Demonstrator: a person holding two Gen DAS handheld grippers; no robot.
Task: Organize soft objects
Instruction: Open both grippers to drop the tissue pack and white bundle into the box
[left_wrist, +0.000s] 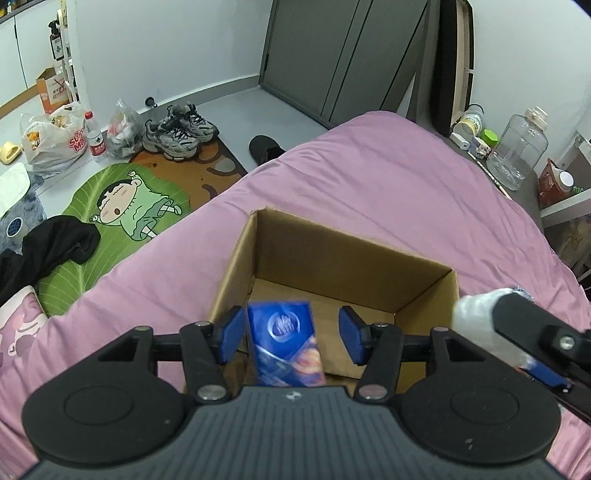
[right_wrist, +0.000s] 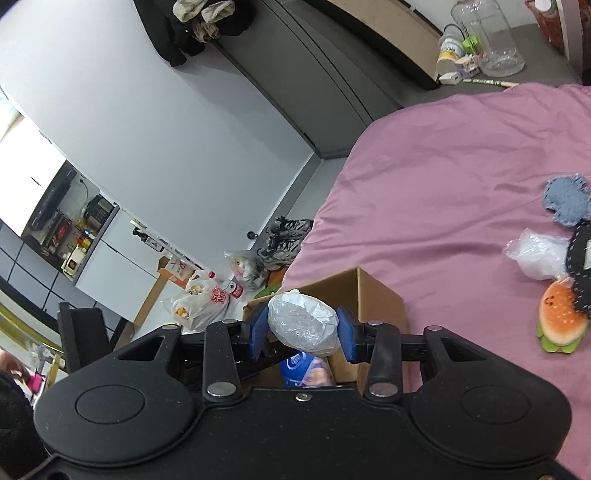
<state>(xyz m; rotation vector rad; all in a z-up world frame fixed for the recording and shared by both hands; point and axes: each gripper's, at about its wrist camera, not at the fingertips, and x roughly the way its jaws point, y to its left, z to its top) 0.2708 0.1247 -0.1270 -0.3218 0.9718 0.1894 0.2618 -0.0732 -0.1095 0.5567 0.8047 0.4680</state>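
On the grey floor at the far left lie a rumpled black garment and a leaf-shaped green mat printed with a cartoon child, with knotted plastic bags, a red-labelled water bottle and a pair of grey mesh sneakers behind them. The bed wears a smooth, lightly creased pink sheet, and near its left edge stands an open cardboard box, plain corrugated brown with upright square walls. Over the box's near side hangs the left gripper, its blue pads spread apart; a glossy blue tissue pack, a flat rectangular packet with a round emblem, sits blurred between them, close against the left pad and clear of the right one, so it does not look pinched. Just beside the box's right wall, the right gripper pinches a crinkled white plastic bundle, rounded and translucent, with both pads pressed to its sides; in its own view the blue pack and the box's corner show right beneath it. Further right, towards the sheet's right edge, rest a frayed round denim patch, a loose clear plastic bag, a dark stitched fabric piece and a plush hamburger toy with an orange bun and green felt trim. Beyond the bed's head end, a big clear plastic jug and small jars crowd a grey ledge.
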